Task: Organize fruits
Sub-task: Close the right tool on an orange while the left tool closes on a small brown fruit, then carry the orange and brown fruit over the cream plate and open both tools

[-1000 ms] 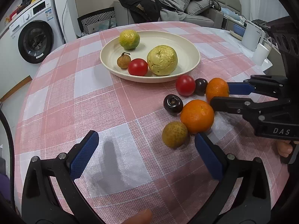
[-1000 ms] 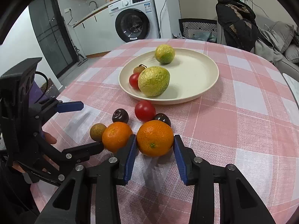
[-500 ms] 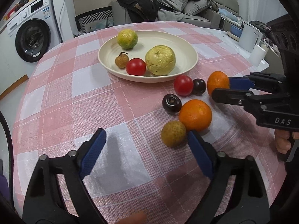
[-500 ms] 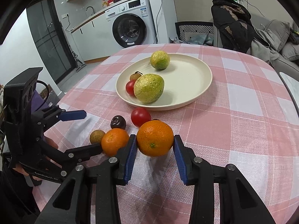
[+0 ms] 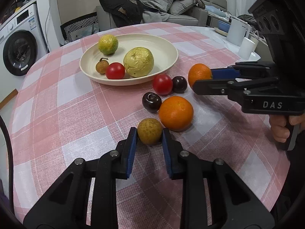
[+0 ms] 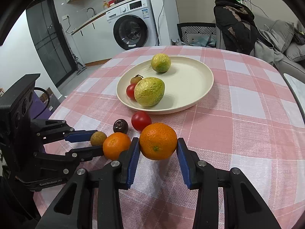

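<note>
Pink-checked tablecloth (image 5: 57, 105); washing machine (image 6: 131, 32), perhaps sofa (image 5: 171, 9) behind.

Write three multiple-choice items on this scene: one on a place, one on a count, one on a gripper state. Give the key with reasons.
1. Where does the yellow-green guava lie?
A. on the plate
B. on the cloth
C. in a gripper

2. How many fruits are on the plate?
A. two
B. four
C. six

3. What does the left gripper close around?
A. an orange
B. nothing
C. the small brown fruit

Key: 1 A, it sits inside the rim. 2 B, guava, green citrus, tomato, small stemmed fruit. 3 C, both pads flank it.
</note>
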Tool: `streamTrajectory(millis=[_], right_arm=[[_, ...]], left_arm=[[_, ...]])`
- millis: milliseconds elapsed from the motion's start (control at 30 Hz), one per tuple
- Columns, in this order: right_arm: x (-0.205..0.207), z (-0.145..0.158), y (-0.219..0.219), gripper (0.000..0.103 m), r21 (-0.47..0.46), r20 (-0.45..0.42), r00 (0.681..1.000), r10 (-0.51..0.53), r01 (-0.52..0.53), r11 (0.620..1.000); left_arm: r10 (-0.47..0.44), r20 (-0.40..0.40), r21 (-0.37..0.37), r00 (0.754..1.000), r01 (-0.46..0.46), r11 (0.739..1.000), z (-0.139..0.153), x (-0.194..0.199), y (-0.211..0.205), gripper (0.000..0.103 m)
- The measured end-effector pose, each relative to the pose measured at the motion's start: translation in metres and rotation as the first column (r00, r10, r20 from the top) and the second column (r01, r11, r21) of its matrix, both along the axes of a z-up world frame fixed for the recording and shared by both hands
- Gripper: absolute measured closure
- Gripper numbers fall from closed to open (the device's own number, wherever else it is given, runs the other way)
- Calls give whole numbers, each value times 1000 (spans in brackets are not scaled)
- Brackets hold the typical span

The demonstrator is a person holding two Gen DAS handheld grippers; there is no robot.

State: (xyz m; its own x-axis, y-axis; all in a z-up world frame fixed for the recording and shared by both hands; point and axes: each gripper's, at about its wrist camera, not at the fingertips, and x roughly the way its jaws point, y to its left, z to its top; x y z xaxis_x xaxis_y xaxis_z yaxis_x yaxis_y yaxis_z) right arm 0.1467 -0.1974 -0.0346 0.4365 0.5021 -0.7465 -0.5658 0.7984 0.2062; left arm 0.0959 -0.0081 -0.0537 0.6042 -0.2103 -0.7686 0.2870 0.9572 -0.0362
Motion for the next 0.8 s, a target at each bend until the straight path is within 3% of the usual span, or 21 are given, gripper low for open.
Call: streamTrajectory(millis=[433, 800], right_arm=[[-1, 7, -4, 63, 16, 42, 999, -31, 30, 999], [0, 23, -14, 63, 68, 88, 993, -76, 70, 995]], left_arm=[[70, 68, -43, 995, -67, 997, 17, -1, 14, 80], [167, 165, -111, 972, -150, 982, 50, -3, 36, 80]])
